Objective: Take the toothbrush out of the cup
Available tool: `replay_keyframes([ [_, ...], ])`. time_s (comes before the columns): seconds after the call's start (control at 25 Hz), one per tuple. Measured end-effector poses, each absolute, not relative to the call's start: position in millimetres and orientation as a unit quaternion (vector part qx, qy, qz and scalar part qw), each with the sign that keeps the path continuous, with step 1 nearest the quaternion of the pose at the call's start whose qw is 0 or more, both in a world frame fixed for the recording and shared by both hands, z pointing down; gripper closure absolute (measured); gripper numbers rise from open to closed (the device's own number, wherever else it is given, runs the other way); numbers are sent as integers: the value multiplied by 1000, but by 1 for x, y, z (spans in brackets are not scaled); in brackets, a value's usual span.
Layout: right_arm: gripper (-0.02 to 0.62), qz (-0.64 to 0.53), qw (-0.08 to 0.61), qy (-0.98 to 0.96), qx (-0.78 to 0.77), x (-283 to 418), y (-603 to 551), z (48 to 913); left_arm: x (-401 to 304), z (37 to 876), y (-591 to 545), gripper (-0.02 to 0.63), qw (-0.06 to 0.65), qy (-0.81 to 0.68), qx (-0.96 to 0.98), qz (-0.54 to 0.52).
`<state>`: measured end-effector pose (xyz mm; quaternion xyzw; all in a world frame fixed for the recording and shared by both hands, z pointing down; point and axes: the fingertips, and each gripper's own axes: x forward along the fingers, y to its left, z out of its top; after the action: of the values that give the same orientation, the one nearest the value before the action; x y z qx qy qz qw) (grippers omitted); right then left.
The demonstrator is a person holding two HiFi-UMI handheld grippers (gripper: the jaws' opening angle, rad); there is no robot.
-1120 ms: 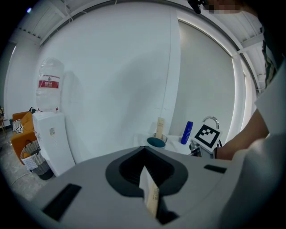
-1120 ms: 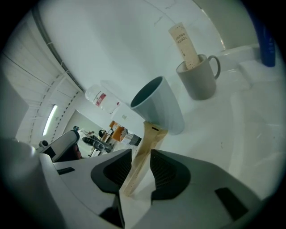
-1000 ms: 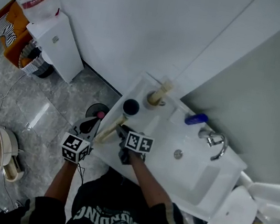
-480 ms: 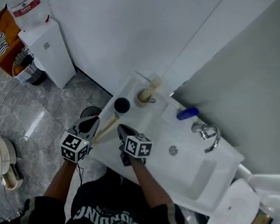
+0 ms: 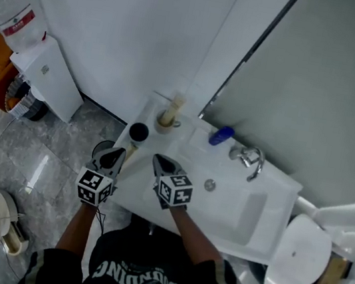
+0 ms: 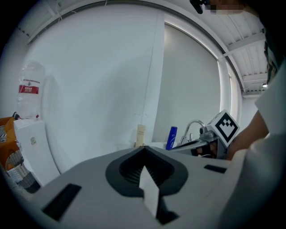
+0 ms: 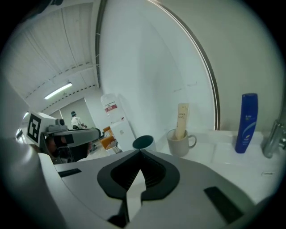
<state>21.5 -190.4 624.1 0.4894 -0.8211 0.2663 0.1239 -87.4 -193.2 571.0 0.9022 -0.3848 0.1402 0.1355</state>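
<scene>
Seen from above, a white sink (image 5: pixel 247 210) fills the middle of the frame. At its lower left edge, the left gripper (image 5: pixel 113 158) and right gripper (image 5: pixel 162 164) are both closed on nothing; the right one's jaws have just been closing. A pale stick that looks like the toothbrush (image 5: pixel 128 155) lies on the rim just below the dark cup (image 5: pixel 139 131), beside the left gripper. Behind stand a mug (image 5: pixel 164 124), a blue bottle (image 5: pixel 220 136) and the tap (image 5: pixel 249 158).

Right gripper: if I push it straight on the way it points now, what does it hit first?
Probably the dark cup, dead ahead of the right gripper, whose fingers have just closed empty. The mug sits right of that line, though depth is unclear.
</scene>
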Motion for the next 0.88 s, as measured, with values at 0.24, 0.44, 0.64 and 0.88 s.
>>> replay_keyframes([
  [0.24, 597, 211, 137, -826, 504, 39, -183, 606, -62, 561, -193, 606, 126, -364, 912, 138],
  [0.44, 597, 190, 130, -823, 519, 54, -178, 595, -46, 555, -194, 606, 120, -352, 918, 136],
  [0.64, 597, 178, 120, -818, 534, 74, -180, 588, -31, 556, -194, 606, 121, -342, 922, 134],
  [0.88, 597, 177, 110, -811, 547, 96, -197, 585, -16, 553, -199, 606, 121, -337, 925, 131],
])
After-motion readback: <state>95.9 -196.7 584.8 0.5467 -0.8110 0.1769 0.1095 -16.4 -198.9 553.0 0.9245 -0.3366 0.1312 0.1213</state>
